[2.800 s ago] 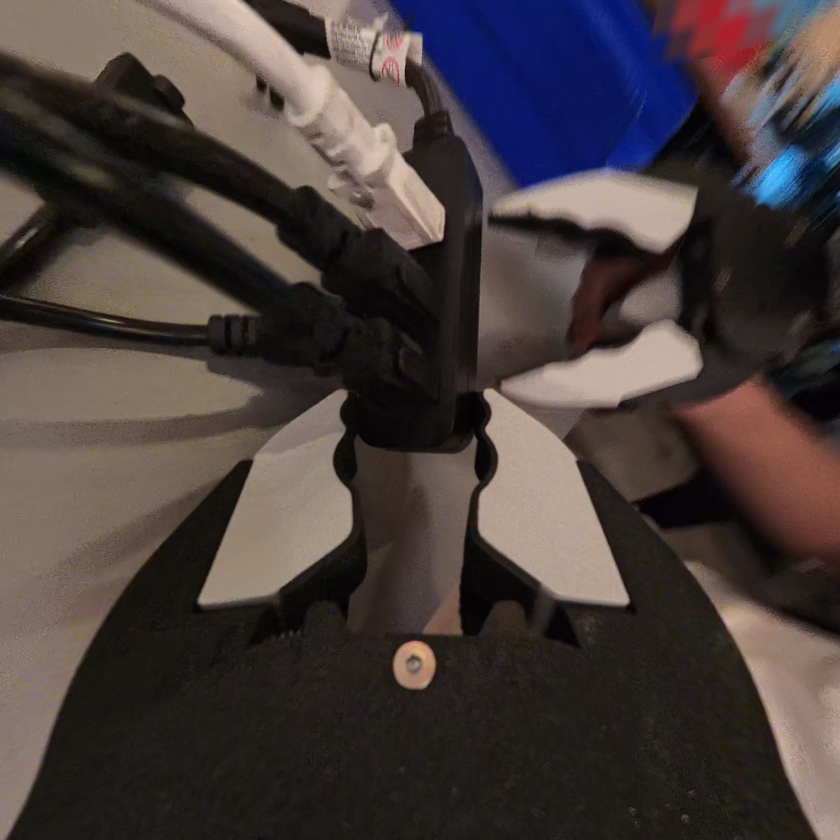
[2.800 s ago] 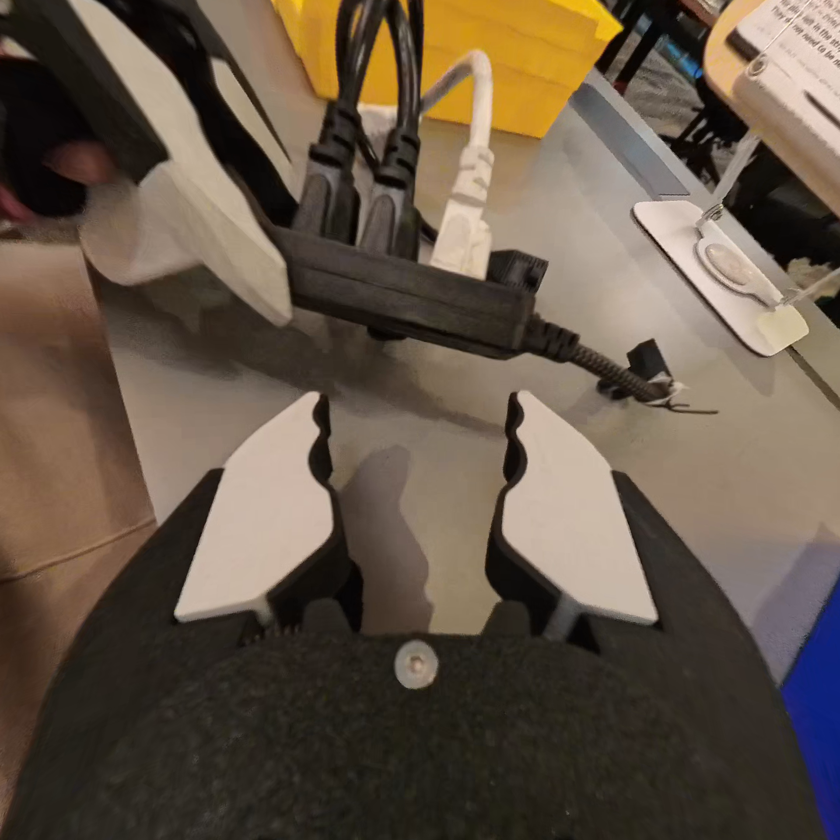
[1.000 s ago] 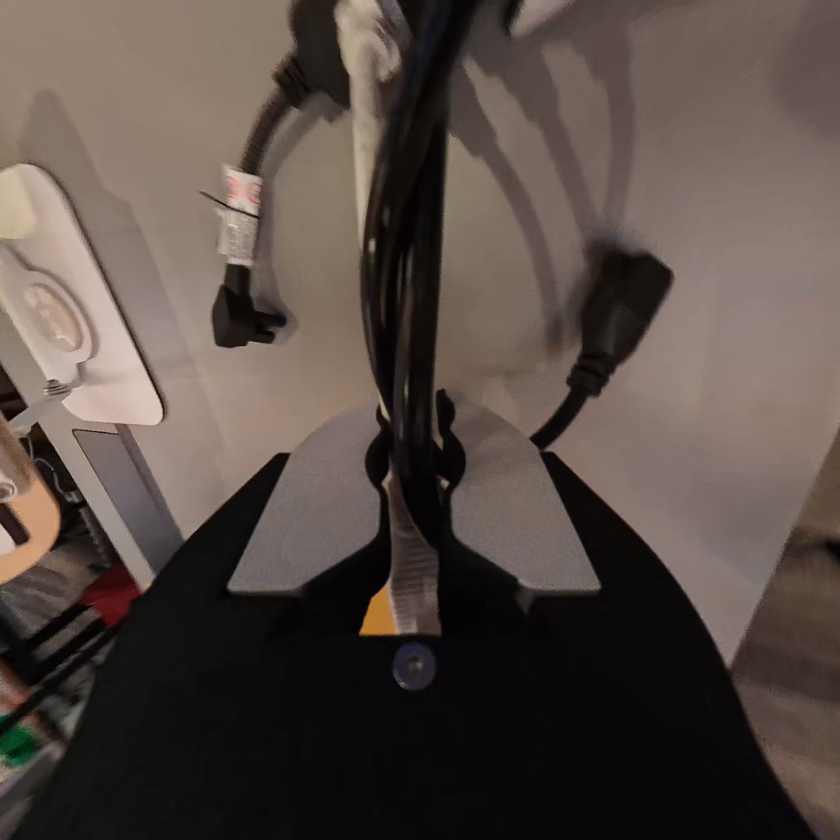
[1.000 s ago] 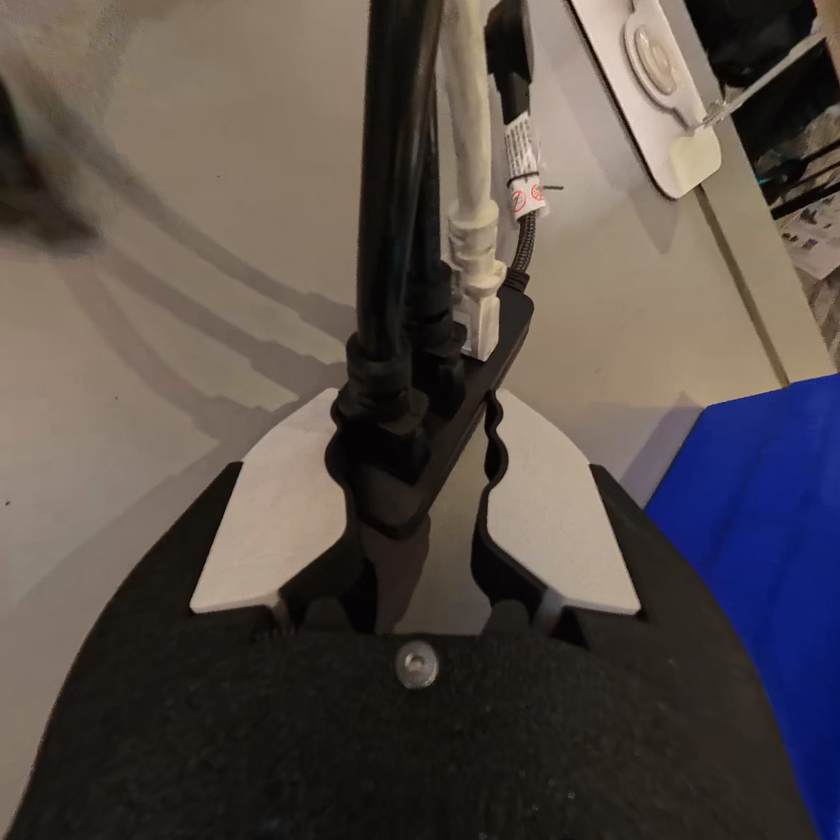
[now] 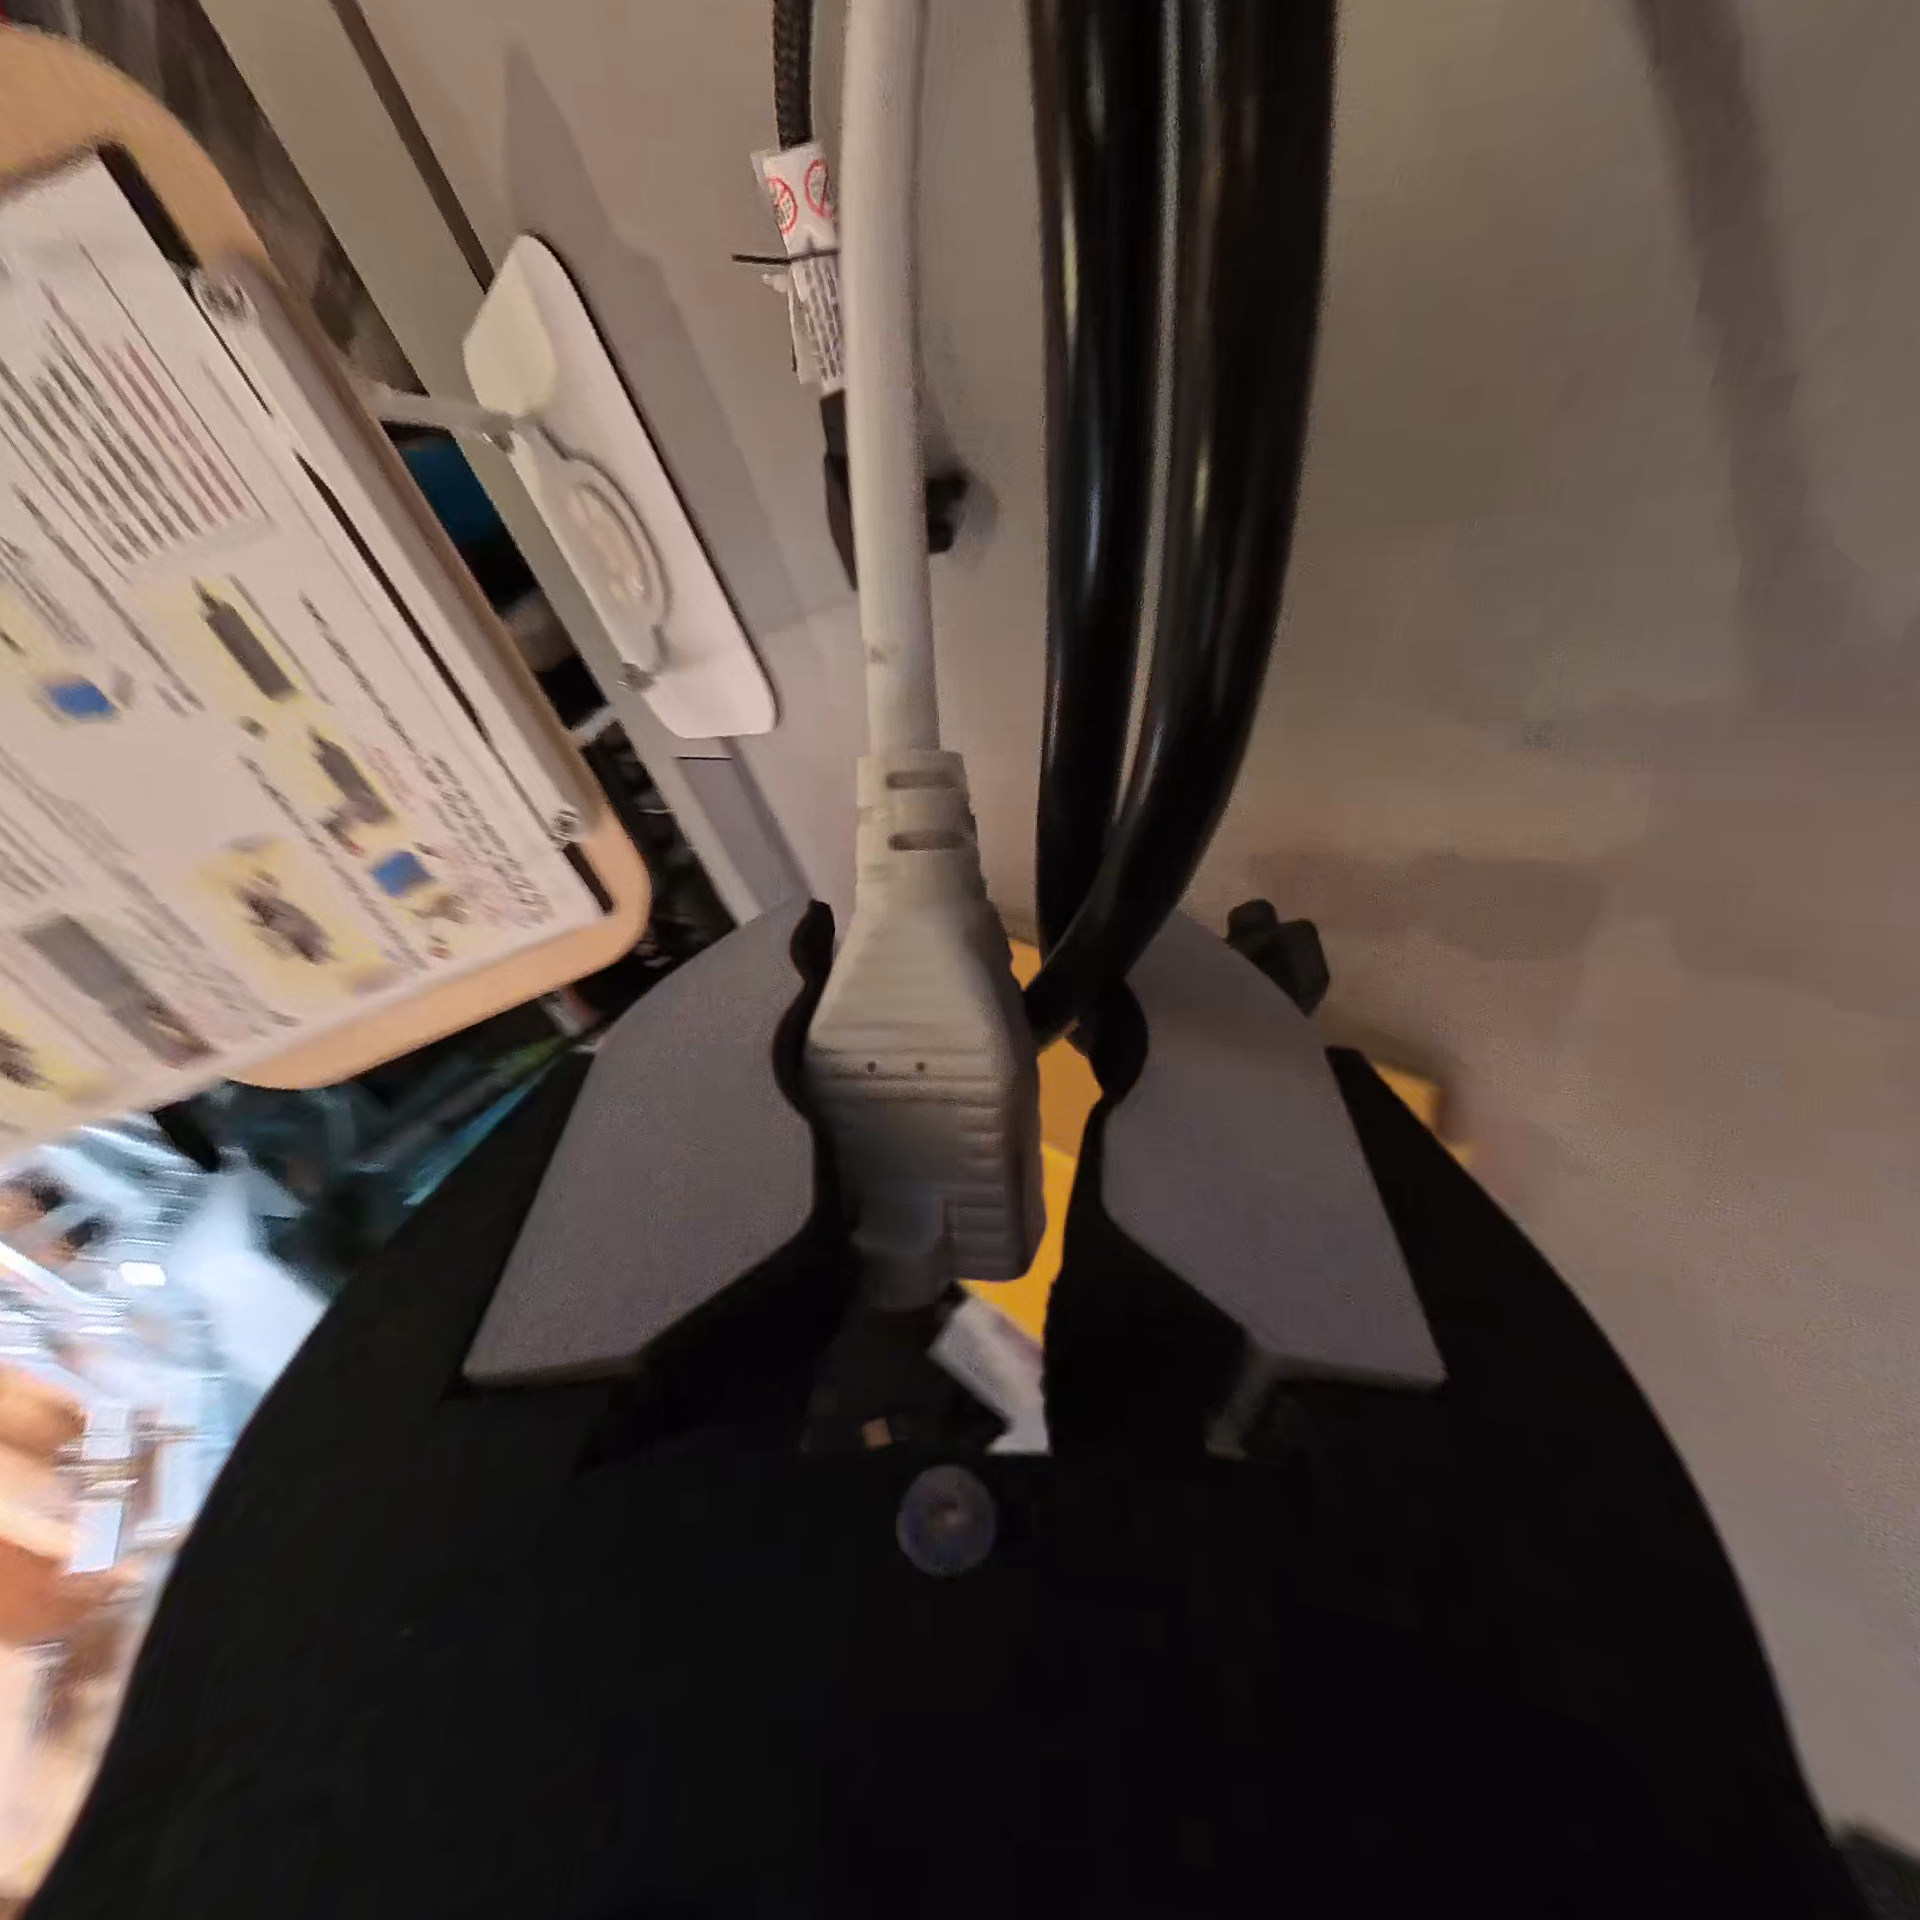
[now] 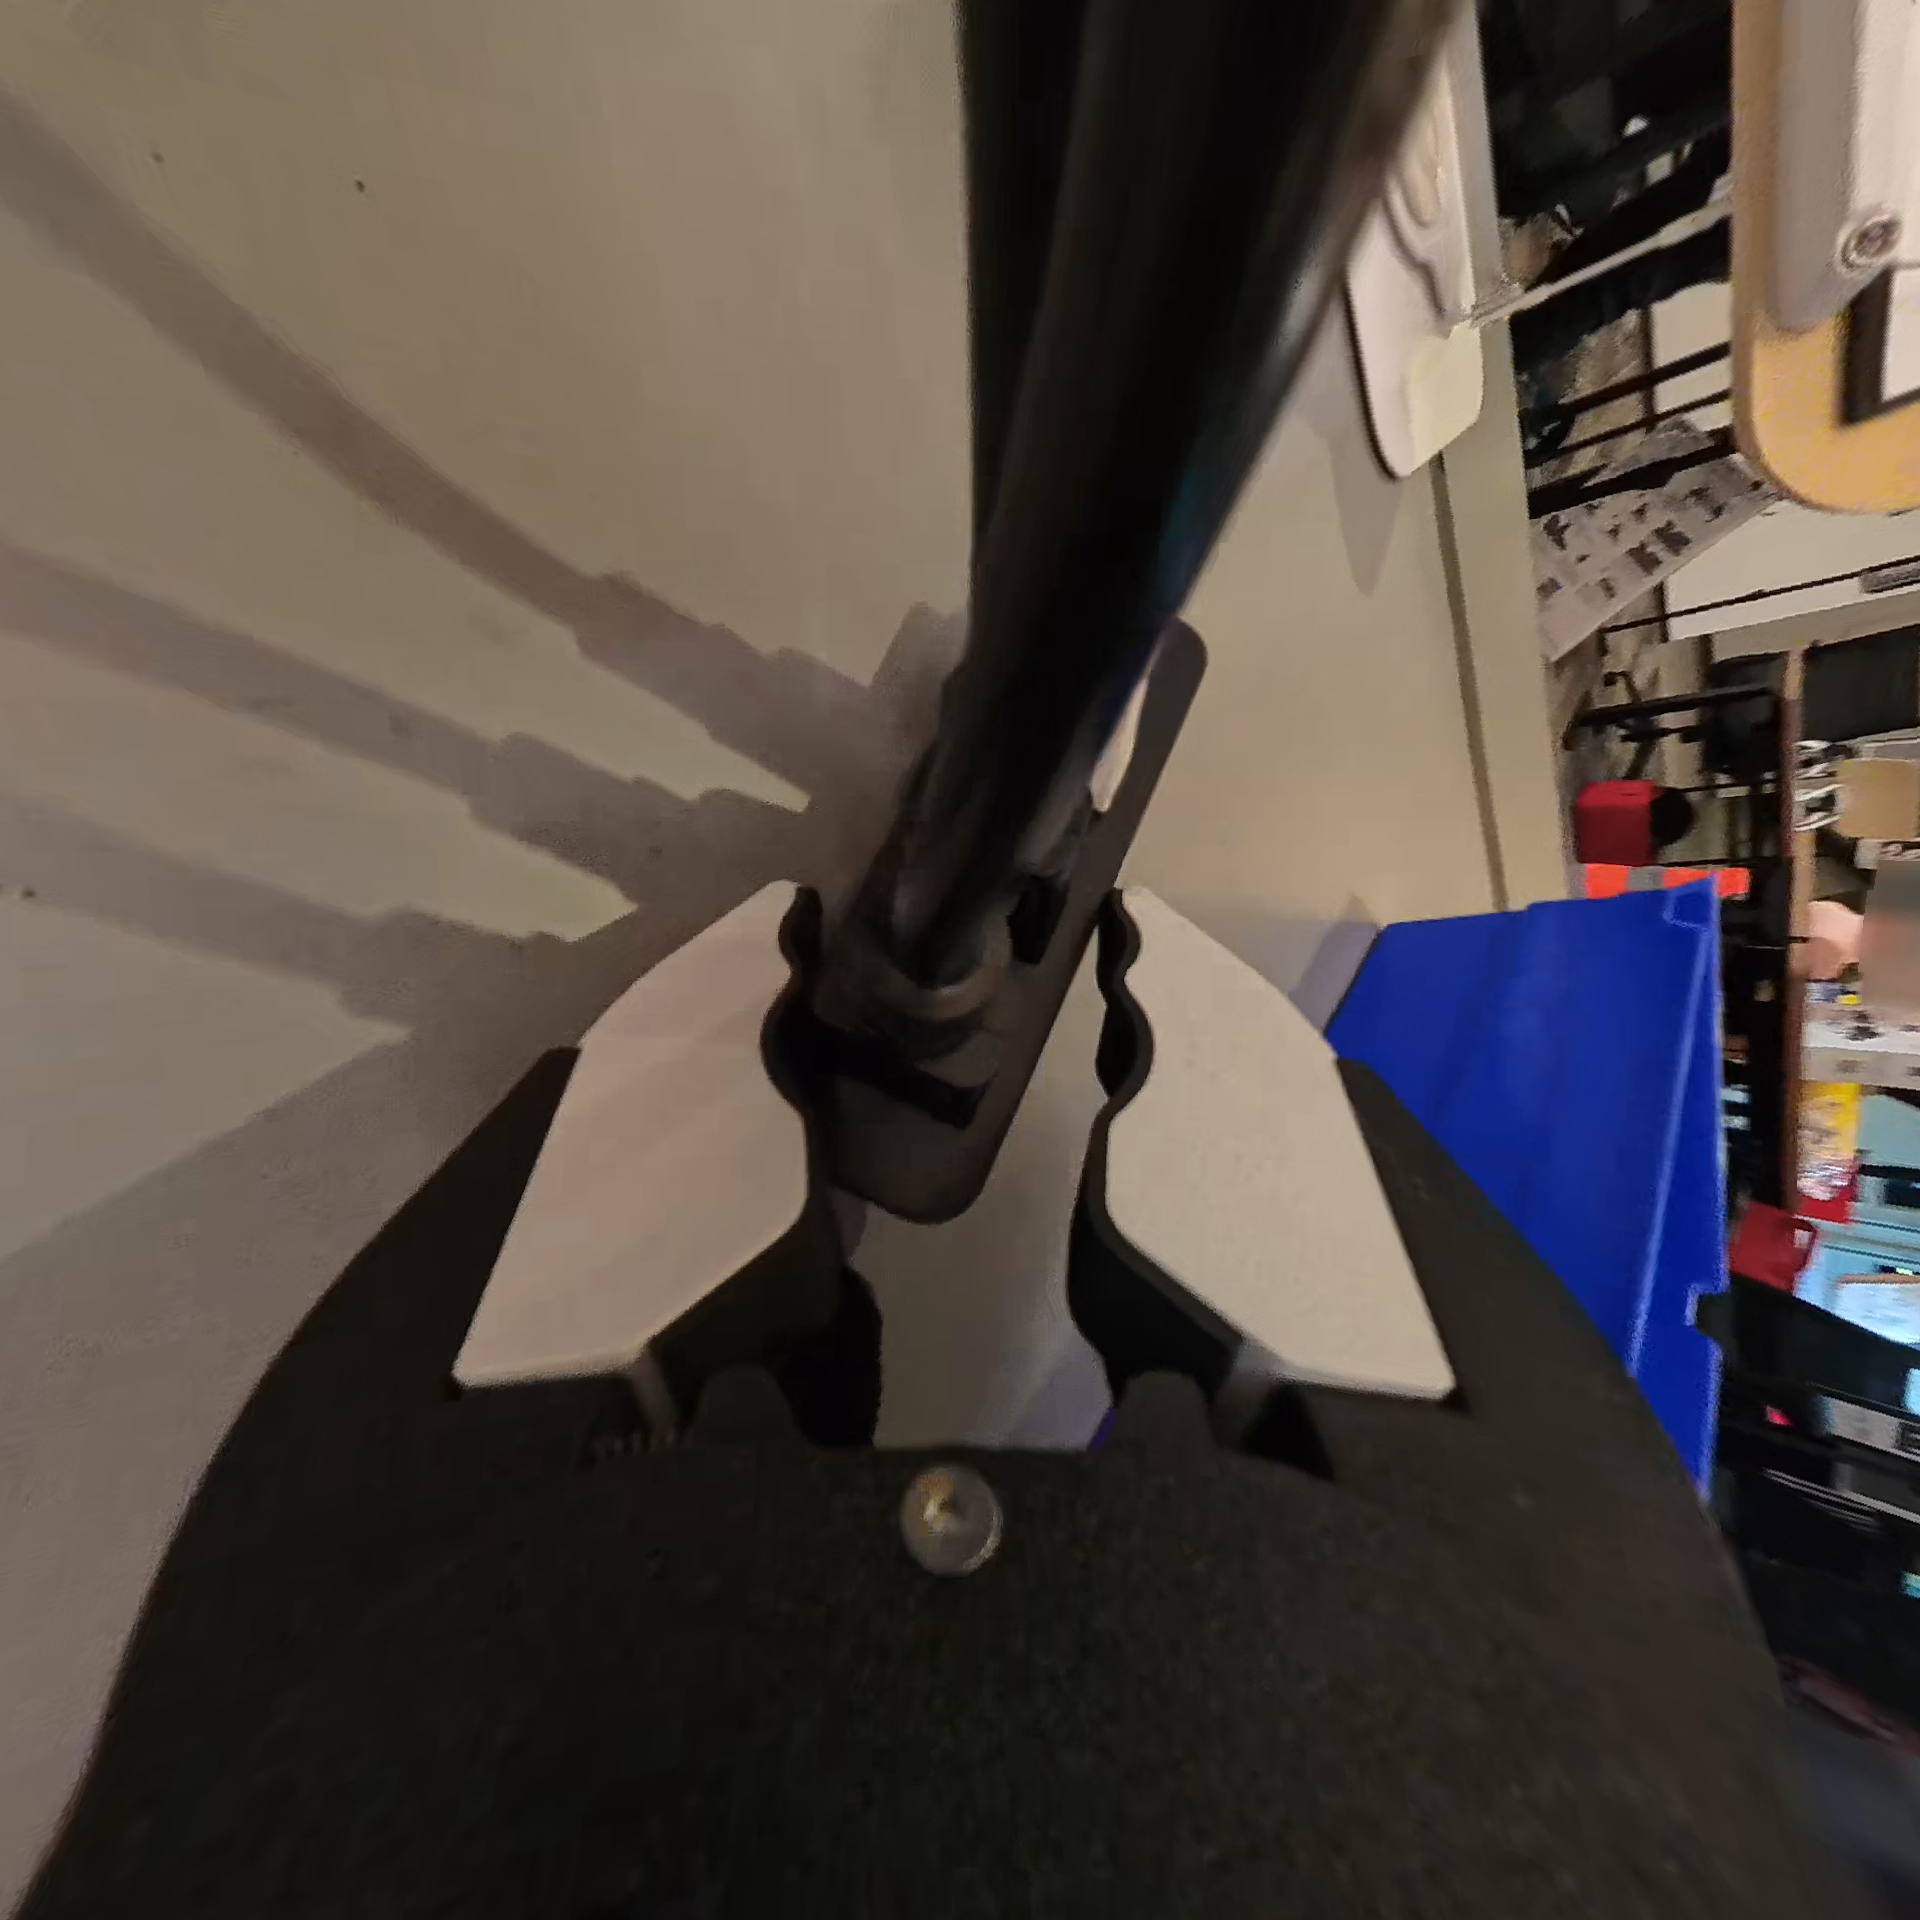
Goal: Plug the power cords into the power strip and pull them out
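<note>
Plug between the left gripper's jaws, cords just right; power strip seemingly between the right's.

Between the fingers of the left gripper there was little room: the white plug filled most of the gap, and two black cords crowded the remaining slot on its right. Its white cord ran straight ahead. To the left a white stand base and a printed board closed that side off. The grey tabletop to the right lay open. By the right gripper, the black power strip and cord bundle blocked the way forward; a blue bin hemmed in its right.
</note>
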`<state>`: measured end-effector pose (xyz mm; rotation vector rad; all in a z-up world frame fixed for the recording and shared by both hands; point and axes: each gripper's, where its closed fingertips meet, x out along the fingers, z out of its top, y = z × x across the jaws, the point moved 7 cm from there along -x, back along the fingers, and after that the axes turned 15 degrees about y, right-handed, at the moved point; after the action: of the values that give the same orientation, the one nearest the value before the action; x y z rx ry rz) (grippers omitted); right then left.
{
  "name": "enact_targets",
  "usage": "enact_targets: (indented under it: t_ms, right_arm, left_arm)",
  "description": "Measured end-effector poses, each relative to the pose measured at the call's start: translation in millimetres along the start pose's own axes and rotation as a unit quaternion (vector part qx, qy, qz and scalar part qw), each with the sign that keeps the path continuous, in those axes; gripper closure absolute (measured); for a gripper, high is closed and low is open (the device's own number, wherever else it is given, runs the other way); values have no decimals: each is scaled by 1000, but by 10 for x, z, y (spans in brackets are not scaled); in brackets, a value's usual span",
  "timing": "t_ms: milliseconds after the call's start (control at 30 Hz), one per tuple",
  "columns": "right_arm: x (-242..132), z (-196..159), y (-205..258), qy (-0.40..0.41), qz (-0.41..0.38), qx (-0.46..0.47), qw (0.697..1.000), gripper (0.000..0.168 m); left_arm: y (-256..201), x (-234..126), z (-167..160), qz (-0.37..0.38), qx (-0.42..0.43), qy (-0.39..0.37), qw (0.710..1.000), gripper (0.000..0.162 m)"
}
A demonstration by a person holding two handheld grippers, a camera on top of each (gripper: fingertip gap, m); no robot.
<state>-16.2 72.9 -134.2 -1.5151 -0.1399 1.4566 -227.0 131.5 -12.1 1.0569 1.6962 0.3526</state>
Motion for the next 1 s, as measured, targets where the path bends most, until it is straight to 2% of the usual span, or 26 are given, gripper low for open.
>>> enact_targets:
  t_ms: [33, 100, 167, 267, 300, 367, 433, 467, 533, 567, 633, 733, 800, 867, 933, 967, 1000]
  right_arm:
    - [-5, 8, 7, 6, -5, -4, 1000, 116]
    - [-8, 7, 4, 21, -11, -5, 1000, 116]
    - [-5, -21, -7, 30, -23, -10, 999, 117]
    - [-10, -59, -3, 23, -40, -16, 999, 117]
    - [-14, -60, 7, 17, -50, -25, 998, 117]
    - [-25, -50, 29, 21, -73, -42, 996, 116]
    - [-28, -38, 36, 29, -77, -42, 996, 117]
    - [-29, -37, 35, 30, -77, -43, 996, 117]
    - [-25, -39, 33, 20, -71, -38, 997, 117]
    - [-23, -42, 26, 20, -64, -32, 997, 117]
    - [-18, -44, 12, 23, -52, -21, 998, 117]
    - [-24, -30, 28, 24, -68, -38, 997, 117]
    - [-33, -10, 47, 38, -82, -45, 995, 117]
    - [-35, 5, 49, 49, -84, -44, 994, 117]
    - [-35, 7, 46, 50, -82, -44, 994, 117]
    - [-33, 7, 45, 47, -82, -42, 995, 117]
    - [-30, 7, 44, 44, -82, -41, 995, 117]
  left_arm:
    - [46, 37, -7, 13, 28, 10, 999, 113]
    - [15, 244, -15, -9, 37, 19, 999, 112]
    - [-230, 566, 9, -42, 28, 12, 999, 112]
    - [-628, 840, 105, -72, 19, 11, 997, 113]
    - [-784, 906, 151, -80, 25, 27, 996, 117]
    - [-844, 929, 181, -12, 44, 43, 998, 116]
    - [-855, 894, 183, -40, 25, 39, 998, 116]
    - [-858, 853, 171, -78, 11, 30, 996, 111]
    - [-809, 708, 117, -155, -29, 24, 987, 83]
    - [-773, 599, 71, -191, -49, 12, 980, 78]
    - [-713, 353, -77, -259, -89, -13, 962, 74]
    - [-580, 13, -340, -308, -157, -80, 935, 86]
    - [-427, -164, -415, -324, -230, -158, 904, 95]
    - [-256, -314, -280, -335, -306, -286, 844, 104]
    - [-157, -355, 0, -317, -366, -386, 785, 113]
    - [-172, -332, 176, -312, -376, -404, 774, 113]
    - [-215, -285, 365, -307, -374, -402, 777, 112]
